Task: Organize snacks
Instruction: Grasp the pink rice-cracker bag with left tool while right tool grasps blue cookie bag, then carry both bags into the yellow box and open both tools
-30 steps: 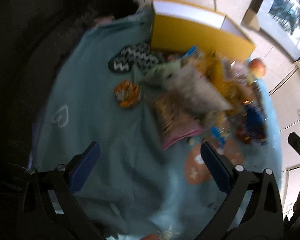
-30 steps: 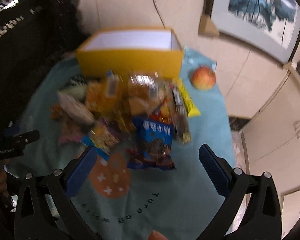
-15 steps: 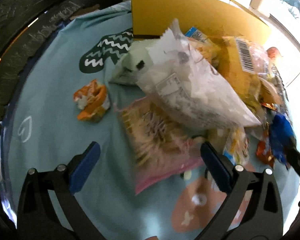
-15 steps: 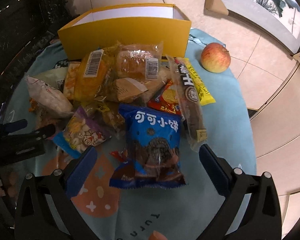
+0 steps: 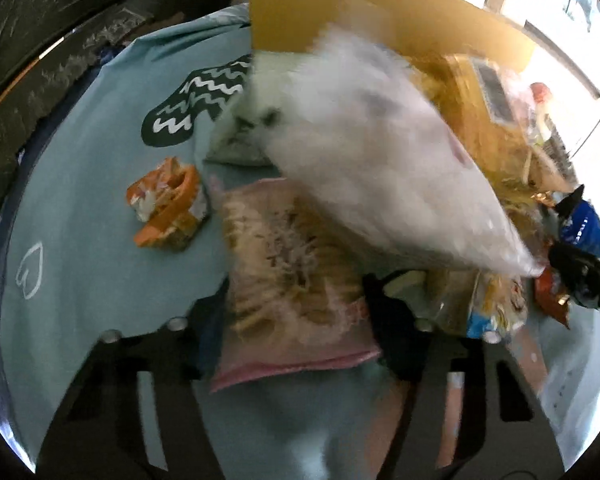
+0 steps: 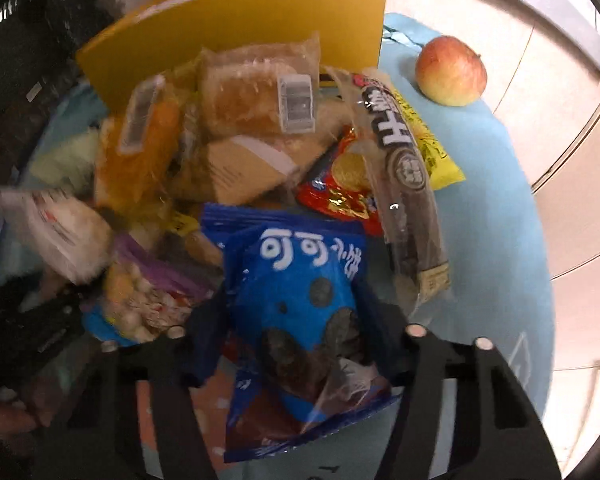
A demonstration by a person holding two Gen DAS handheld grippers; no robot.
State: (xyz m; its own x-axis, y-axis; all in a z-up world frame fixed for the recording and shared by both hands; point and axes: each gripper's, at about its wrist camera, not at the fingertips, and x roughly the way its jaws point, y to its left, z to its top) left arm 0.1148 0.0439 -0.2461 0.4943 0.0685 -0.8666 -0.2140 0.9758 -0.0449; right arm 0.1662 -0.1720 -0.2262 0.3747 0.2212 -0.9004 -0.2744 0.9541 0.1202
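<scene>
Blue foil filled the right wrist view: the right gripper (image 6: 296,332) had just been closing, and its jaws stood on either side of a blue foil cookie packet with white lettering (image 6: 300,292), seemingly pressing its flanks. That packet lay at the near edge of a heap of wrapped snacks on a pale teal printed cloth (image 6: 500,208). Behind the heap stood an open yellow cardboard box with a white inside (image 6: 236,32), and a red-yellow apple (image 6: 451,70) sat apart on the cloth to the right of the box.

The left gripper (image 5: 292,312) had likewise just been closing, its jaws flanking a pink-edged clear bag of pale stick biscuits (image 5: 288,272); blur made it hard to say whether the pads truly pressed it. A large white crinkled bag (image 5: 380,152) overlapped that bag's far end. A small crumpled orange wrapper (image 5: 166,208) lay alone on the cloth to the left.
</scene>
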